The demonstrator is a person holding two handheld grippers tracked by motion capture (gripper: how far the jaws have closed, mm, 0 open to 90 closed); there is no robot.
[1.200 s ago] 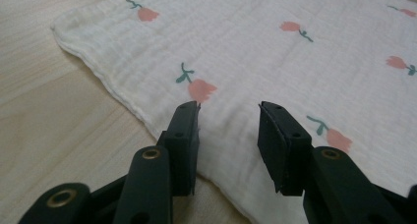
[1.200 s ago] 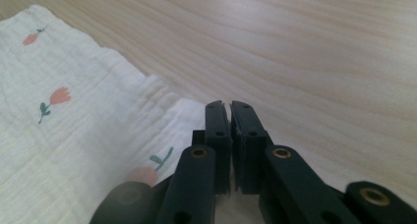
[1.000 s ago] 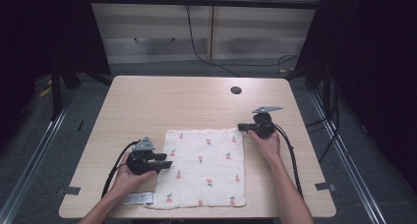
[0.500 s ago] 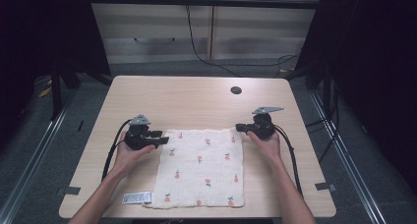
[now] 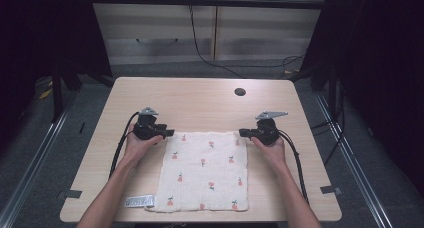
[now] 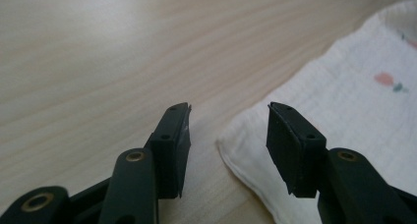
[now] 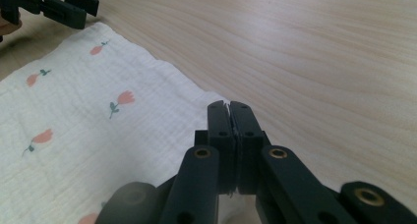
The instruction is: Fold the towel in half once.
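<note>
Right now, from the high view, my left gripper (image 5: 168,133) and right gripper (image 5: 243,132) sit at the far corners of the tulip-print muslin cloth (image 5: 205,170) lying flat on the wooden table (image 5: 210,103). Left gripper view: jaws spread, straddling the corner for a pinch. Right gripper view: jaws pressed together at the cloth's edge; whether they pinch it, I cannot tell
</note>
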